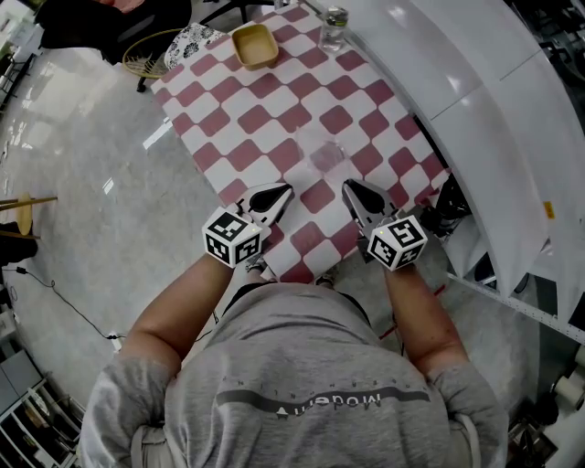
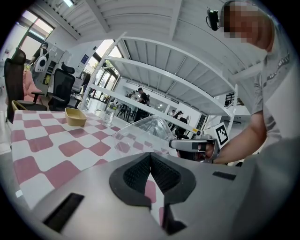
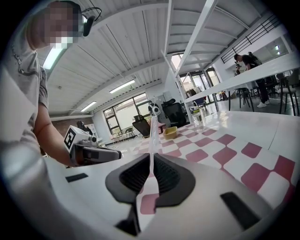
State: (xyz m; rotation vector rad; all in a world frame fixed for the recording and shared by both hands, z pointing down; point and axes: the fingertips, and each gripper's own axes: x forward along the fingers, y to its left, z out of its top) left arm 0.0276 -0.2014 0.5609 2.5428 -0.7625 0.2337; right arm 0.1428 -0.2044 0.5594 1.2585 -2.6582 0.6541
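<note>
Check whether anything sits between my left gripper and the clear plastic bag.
Nothing visible does: the left gripper sits shut right beside the clear plastic bag, over bare checkered tablecloth. The right gripper pinches the bag's edge.

**Two grippers at the near edge of a checked table**

The left gripper [image 1: 281, 192] and right gripper [image 1: 350, 187] hang over the near edge of the red-and-white checked table [image 1: 265, 119], tips pointing away from the person's grey shirt [image 1: 302, 384]. A clear plastic sheet [image 1: 322, 155] lies just beyond the tips, between them. At the far end stand a tan bowl [image 1: 255, 46] and a glass jar [image 1: 335, 27]
</note>
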